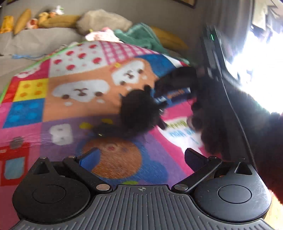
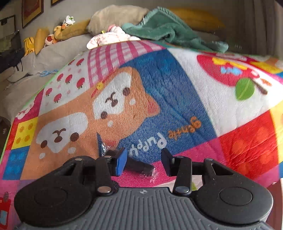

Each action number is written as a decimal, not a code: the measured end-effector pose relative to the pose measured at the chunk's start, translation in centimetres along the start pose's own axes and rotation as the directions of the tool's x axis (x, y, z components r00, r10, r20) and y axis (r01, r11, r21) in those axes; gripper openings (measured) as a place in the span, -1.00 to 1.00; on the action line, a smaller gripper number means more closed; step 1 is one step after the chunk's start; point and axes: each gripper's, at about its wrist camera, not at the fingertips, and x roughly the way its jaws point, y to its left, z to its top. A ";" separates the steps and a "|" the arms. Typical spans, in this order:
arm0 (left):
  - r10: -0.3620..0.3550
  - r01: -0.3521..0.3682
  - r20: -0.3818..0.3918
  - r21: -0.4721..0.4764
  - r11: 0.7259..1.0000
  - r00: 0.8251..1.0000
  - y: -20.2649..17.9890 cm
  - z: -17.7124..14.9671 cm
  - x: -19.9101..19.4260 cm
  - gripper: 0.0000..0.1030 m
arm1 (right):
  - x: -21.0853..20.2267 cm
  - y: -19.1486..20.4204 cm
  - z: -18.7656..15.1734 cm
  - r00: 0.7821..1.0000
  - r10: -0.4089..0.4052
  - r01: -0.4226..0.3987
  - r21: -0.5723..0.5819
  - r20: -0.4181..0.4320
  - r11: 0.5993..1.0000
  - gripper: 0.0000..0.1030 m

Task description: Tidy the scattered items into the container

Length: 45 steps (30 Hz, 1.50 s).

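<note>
1. Nearest in the right wrist view: right tongs (image 2: 144, 157) spread open and gripping nothing, low over the blanket (image 2: 176, 88). Probably opened like this to straddle a pick.
2. Just under and between those fingers: a dark item (image 2: 139, 167) in crinkly clear wrap, lying flat on the blanket at an angle, one end hidden behind the blue-padded finger (image 2: 121, 161). Looks placed for a closing pinch across its narrow side. Impossible to tell whether touched yet.
3. Nearest in the left wrist view: left tongs (image 1: 141, 155) also wide open and empty, held above the blanket, well short of anything. Seemingly kept back as the spare hand while the right one works.
4. Further out in that view: a black fluffy thing (image 1: 139, 113) on the blanket, badly blurred, with more dark blurred shapes to its right beside a black device (image 1: 212, 58) showing a green light. Too smeared to name or to separate.
5. No container in either view, so drop-off spot unknown. Judged early in the task, with items loose on the blanket.
6. Slippery wrap a likely risk: possible sliding out under a shallow pinch.
7. Farthest: green towel (image 2: 164, 30), beige pillow (image 2: 115, 16) and plush toys (image 2: 58, 30) heaped along the back.
</note>
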 end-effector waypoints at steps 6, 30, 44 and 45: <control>-0.040 0.039 -0.042 -0.026 0.999 0.998 0.5 0.3 0.6 1.00 | 1.9 -0.9 -0.2 0.994 0.094 -0.092 0.042 -0.059 0.995 -0.18; -0.085 0.088 -0.056 0.057 0.995 0.995 -0.7 -0.3 0.6 1.00 | 1.7 0.0 -1.1 0.969 0.213 -0.203 0.091 -0.122 0.975 -0.34; -0.145 0.154 -0.074 0.142 0.978 0.987 -1.7 -1.1 -0.6 1.00 | -10.6 -1.8 -9.4 0.970 0.124 -0.131 -0.022 -0.208 0.991 -0.64; -0.147 0.157 -0.076 0.151 0.976 0.986 -1.8 -1.3 -0.9 1.00 | -12.4 -2.0 -10.3 0.974 0.119 -0.129 -0.043 -0.192 0.991 -0.64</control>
